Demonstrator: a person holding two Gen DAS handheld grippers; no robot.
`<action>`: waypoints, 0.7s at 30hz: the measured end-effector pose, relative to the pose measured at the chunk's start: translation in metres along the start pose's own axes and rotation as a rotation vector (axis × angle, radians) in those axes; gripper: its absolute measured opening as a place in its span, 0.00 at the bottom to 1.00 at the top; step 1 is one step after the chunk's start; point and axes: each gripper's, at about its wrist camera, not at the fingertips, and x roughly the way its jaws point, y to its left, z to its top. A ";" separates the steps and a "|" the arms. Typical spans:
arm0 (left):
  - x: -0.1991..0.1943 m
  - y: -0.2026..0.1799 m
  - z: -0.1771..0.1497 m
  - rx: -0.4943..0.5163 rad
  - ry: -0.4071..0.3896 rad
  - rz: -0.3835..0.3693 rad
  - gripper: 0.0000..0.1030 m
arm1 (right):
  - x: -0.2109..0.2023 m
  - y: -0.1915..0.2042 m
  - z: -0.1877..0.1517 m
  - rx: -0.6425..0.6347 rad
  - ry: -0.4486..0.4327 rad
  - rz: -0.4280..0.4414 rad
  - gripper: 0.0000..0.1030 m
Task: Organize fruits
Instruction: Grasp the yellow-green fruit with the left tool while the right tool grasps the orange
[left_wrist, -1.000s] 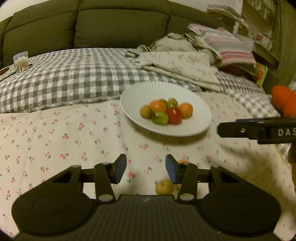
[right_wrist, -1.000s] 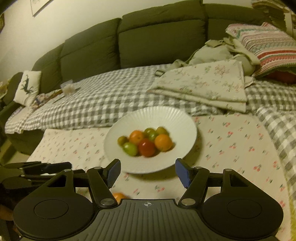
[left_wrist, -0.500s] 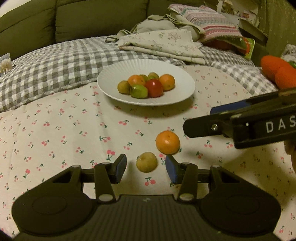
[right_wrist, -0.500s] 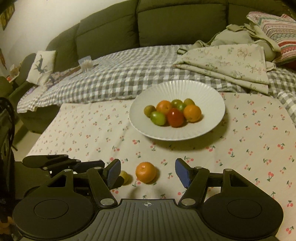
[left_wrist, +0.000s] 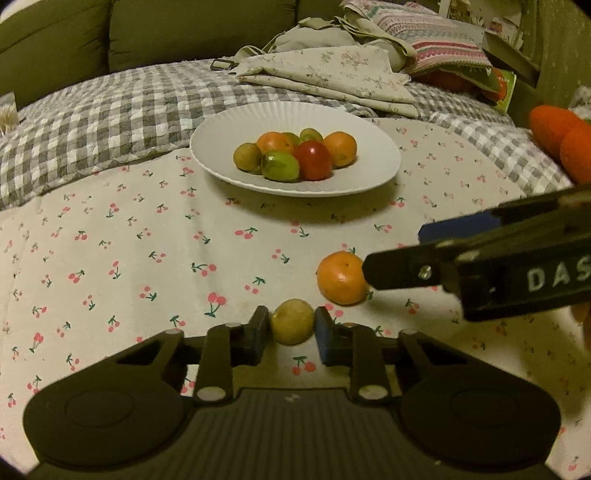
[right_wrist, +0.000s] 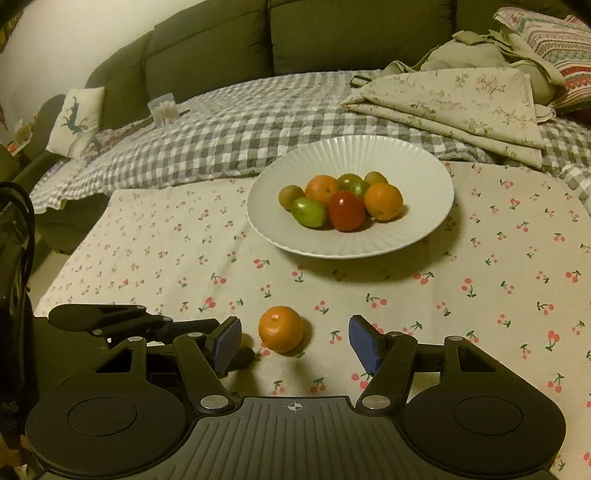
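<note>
Left gripper (left_wrist: 291, 334) is clamped on a small yellow-brown fruit (left_wrist: 292, 321); both pads are seen pressed against its sides, fruit sitting on the cherry-print cloth (left_wrist: 147, 258). Right gripper (right_wrist: 293, 341) is held spread, pads clear of everything. A loose orange (right_wrist: 280, 328) is seen between its fingers, nearer the left finger, resting on the cloth, not touched. In the left wrist view the same orange lies just beside the held fruit, with the right gripper's near finger crossing in front of its edge. A white ribbed plate (right_wrist: 424, 177) is placed further back on the cloth, well apart from both grippers. Piled at its centre: two oranges, one red fruit (right_wrist: 345, 210), several green and yellow-green ones, all touching. Behind the plate, a grey checked blanket (right_wrist: 240, 129) and folded floral fabric (right_wrist: 461, 99) are seen on a green sofa (right_wrist: 221, 40).
</note>
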 end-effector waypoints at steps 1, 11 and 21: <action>0.000 0.002 0.001 -0.011 0.005 0.000 0.24 | 0.001 0.000 -0.001 0.002 0.002 0.001 0.62; -0.007 0.031 0.004 -0.147 0.036 0.076 0.24 | 0.014 0.002 -0.005 -0.027 0.002 0.029 0.58; -0.010 0.050 0.009 -0.222 0.033 0.109 0.24 | 0.039 0.015 -0.016 -0.105 0.003 0.020 0.47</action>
